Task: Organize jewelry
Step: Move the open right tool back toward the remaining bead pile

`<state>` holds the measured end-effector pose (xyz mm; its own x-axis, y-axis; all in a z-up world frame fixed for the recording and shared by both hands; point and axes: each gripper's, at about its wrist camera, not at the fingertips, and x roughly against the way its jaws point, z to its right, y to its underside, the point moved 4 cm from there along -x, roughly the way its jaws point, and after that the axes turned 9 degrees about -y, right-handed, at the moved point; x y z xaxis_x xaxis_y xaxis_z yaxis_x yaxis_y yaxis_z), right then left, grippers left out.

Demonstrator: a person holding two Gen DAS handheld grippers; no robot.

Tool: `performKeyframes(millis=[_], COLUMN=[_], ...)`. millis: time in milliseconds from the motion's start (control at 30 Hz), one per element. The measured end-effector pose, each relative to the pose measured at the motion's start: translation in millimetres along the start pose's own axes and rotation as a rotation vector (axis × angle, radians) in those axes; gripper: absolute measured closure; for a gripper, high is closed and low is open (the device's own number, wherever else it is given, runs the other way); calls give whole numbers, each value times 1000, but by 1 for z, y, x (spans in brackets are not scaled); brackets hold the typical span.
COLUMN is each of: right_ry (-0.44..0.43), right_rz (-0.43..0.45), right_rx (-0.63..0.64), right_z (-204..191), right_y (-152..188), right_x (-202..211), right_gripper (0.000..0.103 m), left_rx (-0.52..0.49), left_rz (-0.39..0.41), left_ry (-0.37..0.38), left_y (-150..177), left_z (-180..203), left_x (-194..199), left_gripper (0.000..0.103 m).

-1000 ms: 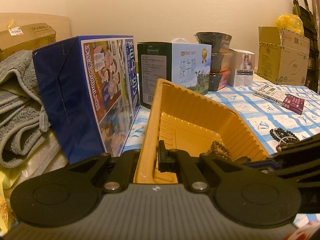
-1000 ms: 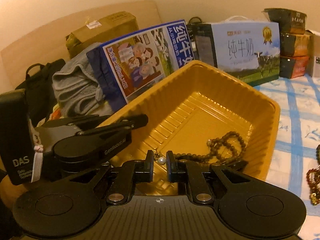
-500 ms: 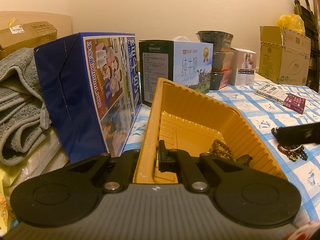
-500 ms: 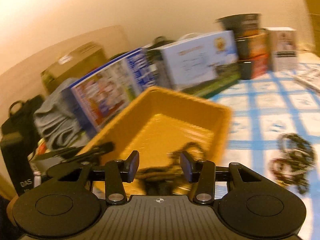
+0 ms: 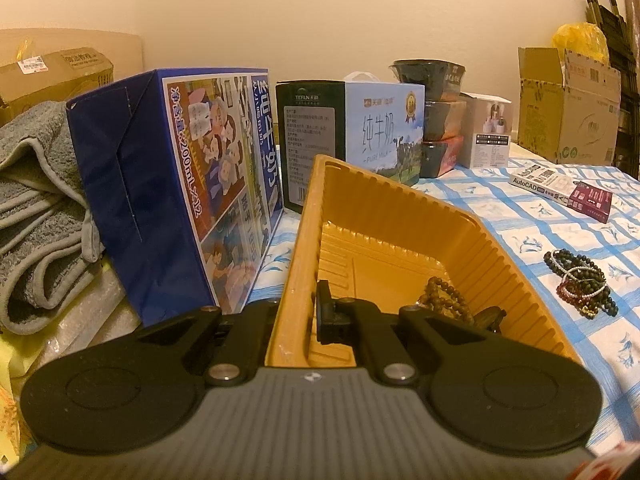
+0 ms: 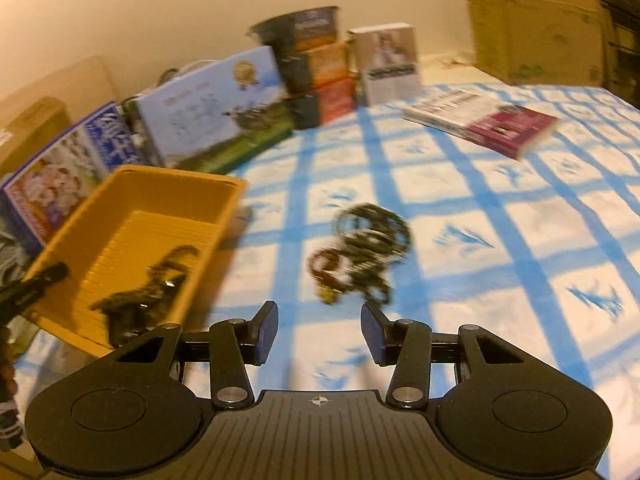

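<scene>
Drop done, on to the next pile

Right gripper (image 6: 319, 333) had let its piece go into the ribbed yellow plastic tray (image 5: 516, 264), spread wide and swung right toward the tangled bead bracelets (image 6: 362, 254) on the blue-checked tablecloth (image 6: 500, 240). Left gripper (image 5: 298, 316) kept pinching the tray's near wall; brown bead strand (image 5: 444, 298) inside.

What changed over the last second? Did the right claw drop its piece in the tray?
Yes. The right claw let go of the pearl-tipped piece over the yellow tray, opened wide and swung right toward the bracelet pile on the blue-checked cloth. The left claw stayed clamped on the tray's near rim; the brown bead strand stays inside.
</scene>
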<state>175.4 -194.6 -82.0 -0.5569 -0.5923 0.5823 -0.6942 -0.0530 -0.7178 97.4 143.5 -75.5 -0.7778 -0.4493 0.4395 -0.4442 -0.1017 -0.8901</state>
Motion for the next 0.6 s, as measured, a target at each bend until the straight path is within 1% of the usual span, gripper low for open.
performKeyframes(millis=[167,367,600], right_ry=[59,51,32], right_rz=[-28,-55,-73], right_rx=[17,68,97], right_z=[11,8,1], right_y=[6,9,9], right_x=[-4,-22,-38], right_gripper=[57,57,57], left_rx=[-5,-12,-14], left_rz=[1,-2,-1], left_ry=[-1,-3,-2], left_y=[0,-1,-1], left_z=[0,1,1], left_x=[0,0,0], left_gripper=[99,99,99])
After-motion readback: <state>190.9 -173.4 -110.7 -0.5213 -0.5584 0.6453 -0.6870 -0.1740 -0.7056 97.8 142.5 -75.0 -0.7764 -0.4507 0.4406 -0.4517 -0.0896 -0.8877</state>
